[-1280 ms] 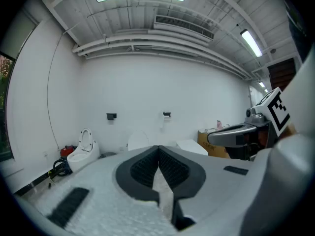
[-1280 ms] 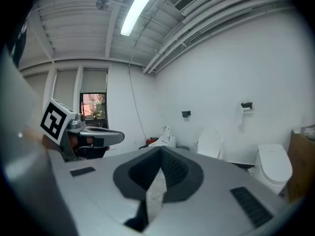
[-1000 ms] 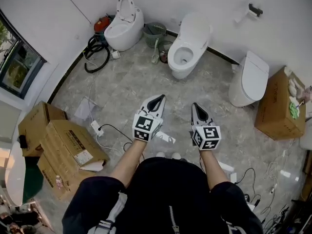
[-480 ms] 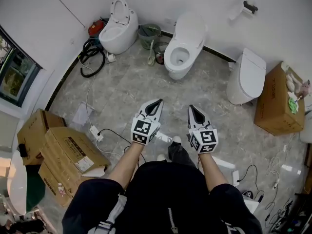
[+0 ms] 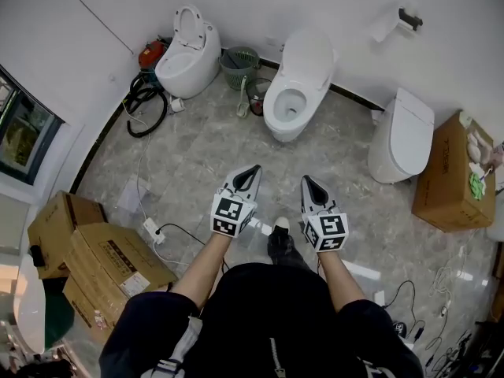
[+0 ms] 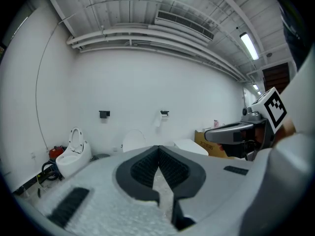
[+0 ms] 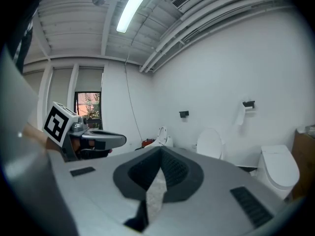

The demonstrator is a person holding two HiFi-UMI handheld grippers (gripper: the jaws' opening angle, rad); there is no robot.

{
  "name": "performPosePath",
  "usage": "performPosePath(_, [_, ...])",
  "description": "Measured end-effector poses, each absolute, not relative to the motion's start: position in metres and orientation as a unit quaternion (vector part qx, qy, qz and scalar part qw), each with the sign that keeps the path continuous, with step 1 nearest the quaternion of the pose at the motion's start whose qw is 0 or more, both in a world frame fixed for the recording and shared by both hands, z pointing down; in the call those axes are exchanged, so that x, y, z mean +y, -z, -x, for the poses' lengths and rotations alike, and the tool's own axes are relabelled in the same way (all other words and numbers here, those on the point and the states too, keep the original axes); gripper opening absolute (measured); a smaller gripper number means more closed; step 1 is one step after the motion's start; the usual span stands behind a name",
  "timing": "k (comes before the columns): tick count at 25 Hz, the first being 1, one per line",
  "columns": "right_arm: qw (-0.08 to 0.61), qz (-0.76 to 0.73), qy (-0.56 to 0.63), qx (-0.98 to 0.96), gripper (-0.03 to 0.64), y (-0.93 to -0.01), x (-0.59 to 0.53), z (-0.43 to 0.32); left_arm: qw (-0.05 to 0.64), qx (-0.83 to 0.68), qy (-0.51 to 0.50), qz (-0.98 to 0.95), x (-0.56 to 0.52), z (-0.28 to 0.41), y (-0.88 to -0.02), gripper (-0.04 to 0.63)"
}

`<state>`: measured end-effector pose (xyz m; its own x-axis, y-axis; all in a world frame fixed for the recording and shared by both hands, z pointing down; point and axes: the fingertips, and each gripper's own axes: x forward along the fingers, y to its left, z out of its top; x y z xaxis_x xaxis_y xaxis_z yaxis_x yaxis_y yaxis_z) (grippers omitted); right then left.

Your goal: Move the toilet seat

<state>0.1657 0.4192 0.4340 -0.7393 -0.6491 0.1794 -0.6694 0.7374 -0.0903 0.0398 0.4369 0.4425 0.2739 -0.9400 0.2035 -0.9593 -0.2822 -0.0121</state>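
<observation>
Three candidates on view.

- White ceramic toilet (image 5: pixel 290 101) at 12 o'clock: oval white lid (image 5: pixel 309 52) tipped up and back, bowl open, front facing 6 o'clock.
- White egg-shaped toilet (image 5: pixel 191 60) at 11 o'clock: white ring seat (image 5: pixel 187 24) stands upright, bowl uncovered.
- White closed toilet (image 5: pixel 400 136) at 2 o'clock: flat white cover (image 5: pixel 411 116) down, nothing of the seat showing.

All three stand well apart.

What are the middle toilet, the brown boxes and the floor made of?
Middle toilet: likely glazed ceramic, smooth and glossy white. Brown boxes: plain matte cardboard, with folded flaps. Floor: polished stone or tile, grey and veined; which one is unclear.
</observation>
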Motion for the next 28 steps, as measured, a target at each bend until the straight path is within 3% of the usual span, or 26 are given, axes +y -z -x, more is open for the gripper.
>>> performPosePath(14, [0.074,-0.309,-0.083,-0.945,0.002,-0.432,0.241,-0.12,0.071,-0.634,-0.083,-0.765,0.27,0.002,-0.426,0.005])
performPosePath(28, [0.081,-0.344,-0.099,-0.93,0.002,-0.448,0.153,-0.12,0.078,-0.61,-0.083,-0.785,0.171,0.011,-0.439,0.005])
